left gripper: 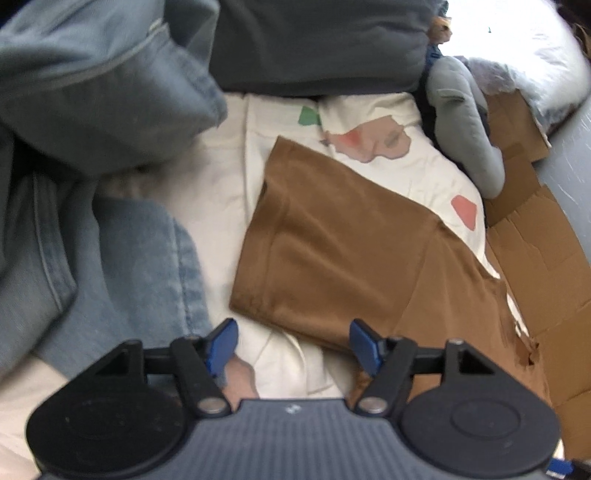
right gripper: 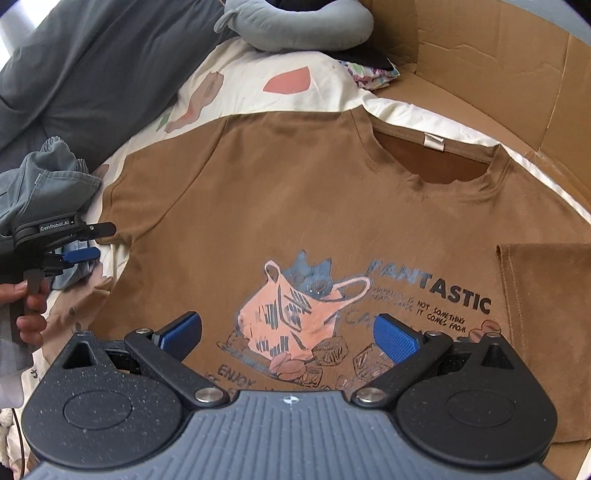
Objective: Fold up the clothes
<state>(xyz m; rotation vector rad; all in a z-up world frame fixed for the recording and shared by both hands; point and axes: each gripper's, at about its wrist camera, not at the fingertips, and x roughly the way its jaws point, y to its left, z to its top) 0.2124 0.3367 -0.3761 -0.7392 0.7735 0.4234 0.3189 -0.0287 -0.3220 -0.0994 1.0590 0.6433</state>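
A brown T-shirt [right gripper: 295,206] with a printed cup picture and the word FANTASTIC lies flat, front up, on a cream bedsheet [right gripper: 258,70]. Its right sleeve [right gripper: 543,295] is folded in over the body. My right gripper [right gripper: 288,336] hovers open above the print with nothing between its blue pads. In the left wrist view the shirt's left sleeve [left gripper: 332,240] spreads ahead, and my left gripper [left gripper: 293,341] is open just short of its hem. The left gripper [right gripper: 79,254] also shows at the left edge of the right wrist view, held by a hand [right gripper: 29,306].
Blue denim clothes [left gripper: 92,129] are piled at the left. A dark grey quilt [right gripper: 92,74] and a grey neck pillow [right gripper: 295,22] lie at the back. Flattened cardboard [right gripper: 498,74] borders the right side of the bed.
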